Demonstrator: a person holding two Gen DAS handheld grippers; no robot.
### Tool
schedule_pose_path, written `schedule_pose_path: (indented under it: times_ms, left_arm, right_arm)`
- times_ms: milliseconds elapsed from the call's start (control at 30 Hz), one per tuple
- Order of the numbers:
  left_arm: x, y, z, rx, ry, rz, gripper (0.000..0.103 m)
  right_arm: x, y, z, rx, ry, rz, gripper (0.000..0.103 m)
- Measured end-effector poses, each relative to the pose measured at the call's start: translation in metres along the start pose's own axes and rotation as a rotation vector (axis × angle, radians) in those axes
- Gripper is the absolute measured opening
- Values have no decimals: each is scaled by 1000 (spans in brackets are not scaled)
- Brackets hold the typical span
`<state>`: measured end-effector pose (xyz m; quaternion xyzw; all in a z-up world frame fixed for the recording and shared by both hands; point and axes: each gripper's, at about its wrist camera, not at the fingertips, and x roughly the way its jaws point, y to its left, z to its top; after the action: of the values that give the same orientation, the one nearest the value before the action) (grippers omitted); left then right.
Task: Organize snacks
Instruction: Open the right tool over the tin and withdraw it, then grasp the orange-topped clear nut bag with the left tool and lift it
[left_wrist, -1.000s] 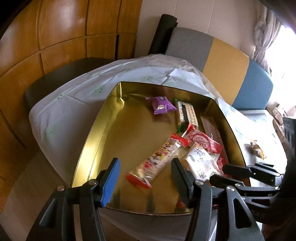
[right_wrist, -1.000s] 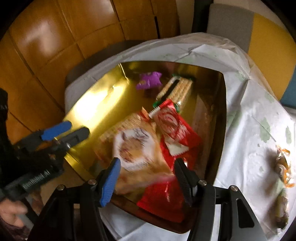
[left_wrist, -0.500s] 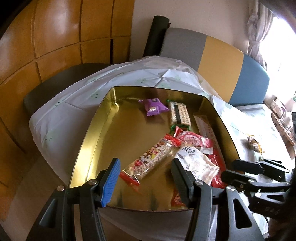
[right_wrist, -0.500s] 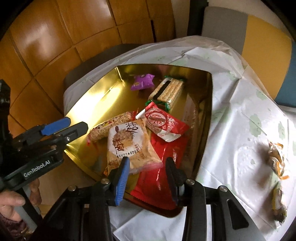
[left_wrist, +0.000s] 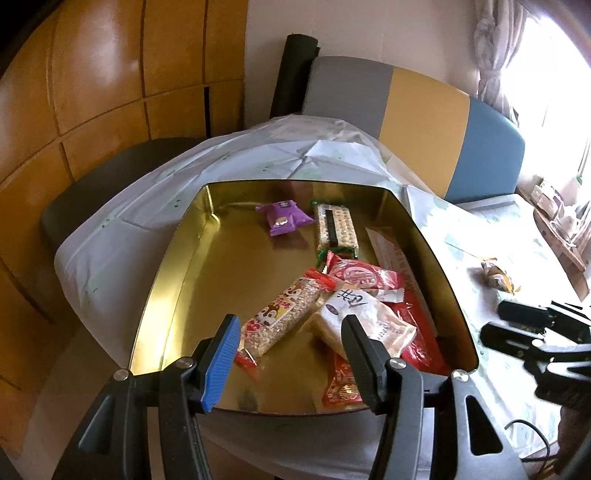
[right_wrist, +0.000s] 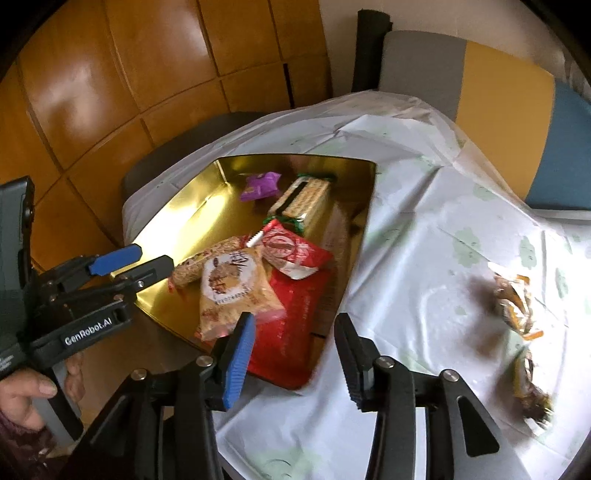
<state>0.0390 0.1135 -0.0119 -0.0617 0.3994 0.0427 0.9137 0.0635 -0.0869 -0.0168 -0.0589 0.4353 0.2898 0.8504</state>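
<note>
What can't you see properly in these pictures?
- Flat red packet under the pile in the gold metal tin: mostly covered by other snacks in both views.
- Brown wrapped snacks on the white tablecloth: blurred and glare-washed in the right wrist view; print unreadable.
- Right claw: cut off by the left wrist view's right edge.

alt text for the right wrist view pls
The right gripper, jaws open and empty, hangs above the near corner of a gold tin holding wrapped snacks. Two more wrapped snacks lie on the white tablecloth to the right; the left gripper enters from the left.
</note>
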Motion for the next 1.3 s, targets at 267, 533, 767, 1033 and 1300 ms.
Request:
schedule_pose_path:
  times_ms: [267,533,767,1033,1300]
  left_arm:
    - [-3,-14,0,36,2,-17,58]
    - [-5,-34,1,94,2,-38,58]
    - [-6,-56,1,146,7,-61,58]
    - [-4,-91,5,230,17,-98,58]
    - [3,-131,8,310,37,-135,58]
  right_arm:
    - [-25,-42,-15,40,-9,-82,54]
    - [-51,-101,-33,96,5,-208,57]
    - [-75,-160,-49,152,27,-332,61]
    - [-91,-232,-73,286,38,-449,64]
    - [-99,-277,-90,485,42,-470,68]
